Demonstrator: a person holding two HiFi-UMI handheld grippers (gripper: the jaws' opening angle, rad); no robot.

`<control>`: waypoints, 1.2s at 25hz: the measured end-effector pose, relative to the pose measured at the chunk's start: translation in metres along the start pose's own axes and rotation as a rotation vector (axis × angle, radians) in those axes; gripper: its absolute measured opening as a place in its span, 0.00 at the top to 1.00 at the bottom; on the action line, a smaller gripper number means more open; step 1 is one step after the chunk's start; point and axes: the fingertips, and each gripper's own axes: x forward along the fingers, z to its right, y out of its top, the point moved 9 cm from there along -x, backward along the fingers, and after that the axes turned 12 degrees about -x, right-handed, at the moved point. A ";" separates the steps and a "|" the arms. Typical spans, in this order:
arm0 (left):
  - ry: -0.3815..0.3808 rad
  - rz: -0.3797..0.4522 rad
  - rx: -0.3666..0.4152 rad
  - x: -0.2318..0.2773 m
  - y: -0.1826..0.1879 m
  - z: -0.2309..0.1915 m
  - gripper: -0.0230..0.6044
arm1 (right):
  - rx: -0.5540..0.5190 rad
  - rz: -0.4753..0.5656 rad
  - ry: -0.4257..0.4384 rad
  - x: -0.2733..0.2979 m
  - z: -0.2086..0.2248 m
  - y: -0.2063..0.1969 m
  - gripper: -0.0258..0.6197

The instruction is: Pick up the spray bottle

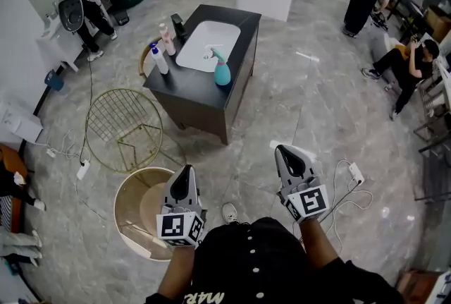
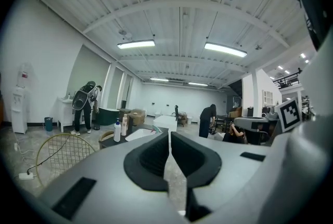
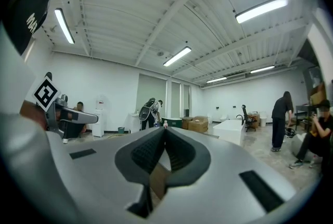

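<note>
A teal spray bottle (image 1: 222, 70) stands on the front right part of a black vanity cabinet (image 1: 211, 94), beside its white basin (image 1: 204, 45). Both grippers are held over the floor well short of the cabinet, and both point toward it. My left gripper (image 1: 185, 170) is shut with nothing in it, its jaws meeting at the tips (image 2: 169, 133). My right gripper (image 1: 284, 149) is likewise shut and holds nothing (image 3: 165, 129). In the two gripper views the jaws hide most of the spray bottle.
A white bottle with a blue cap (image 1: 160, 59) and a pink bottle (image 1: 168, 40) stand on the cabinet's left edge. A gold wire table (image 1: 125, 128) and a round wooden tub (image 1: 141, 211) lie left of my path. A power strip and cable (image 1: 356, 173) lie at the right. People stand around the room's edges.
</note>
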 end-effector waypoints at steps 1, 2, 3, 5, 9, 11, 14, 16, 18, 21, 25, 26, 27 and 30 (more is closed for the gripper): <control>-0.009 -0.002 0.002 0.005 0.003 -0.004 0.93 | 0.002 0.002 -0.005 0.006 0.000 0.000 0.97; -0.016 -0.003 0.005 0.010 0.005 -0.009 0.93 | 0.006 0.002 -0.009 0.013 0.001 0.000 0.97; -0.018 -0.005 0.006 0.015 0.007 -0.013 0.93 | 0.010 0.000 -0.012 0.019 0.001 -0.001 0.97; -0.015 -0.014 0.003 0.026 0.010 -0.022 0.93 | 0.013 -0.011 -0.015 0.031 0.003 -0.002 0.97; -0.002 -0.032 -0.008 0.052 0.012 -0.034 0.93 | 0.020 -0.019 -0.019 0.057 0.014 -0.007 0.97; 0.001 -0.039 -0.007 0.069 0.011 -0.039 0.93 | 0.020 -0.021 -0.015 0.074 0.022 -0.014 0.97; 0.009 -0.038 -0.007 0.100 0.013 -0.047 0.93 | 0.016 -0.020 -0.007 0.104 0.037 -0.024 0.97; 0.020 -0.034 -0.008 0.125 0.015 -0.054 0.93 | 0.017 -0.017 0.004 0.129 0.049 -0.030 0.97; 0.039 -0.031 -0.007 0.152 0.020 -0.061 0.93 | 0.016 -0.014 0.020 0.155 0.064 -0.036 0.97; 0.071 -0.022 0.001 0.196 0.032 -0.069 0.93 | 0.015 0.002 0.042 0.198 0.088 -0.043 0.97; 0.084 -0.002 0.012 0.248 0.054 -0.074 0.93 | 0.016 0.023 0.078 0.249 0.118 -0.040 0.97; 0.086 0.003 0.014 0.260 0.059 -0.074 0.93 | 0.015 0.026 0.090 0.259 0.124 -0.038 0.97; 0.089 0.007 0.016 0.270 0.064 -0.074 0.93 | 0.007 0.032 0.099 0.268 0.131 -0.037 0.97; 0.103 0.017 0.019 0.295 0.072 -0.075 0.93 | -0.005 0.042 0.121 0.290 0.149 -0.039 0.97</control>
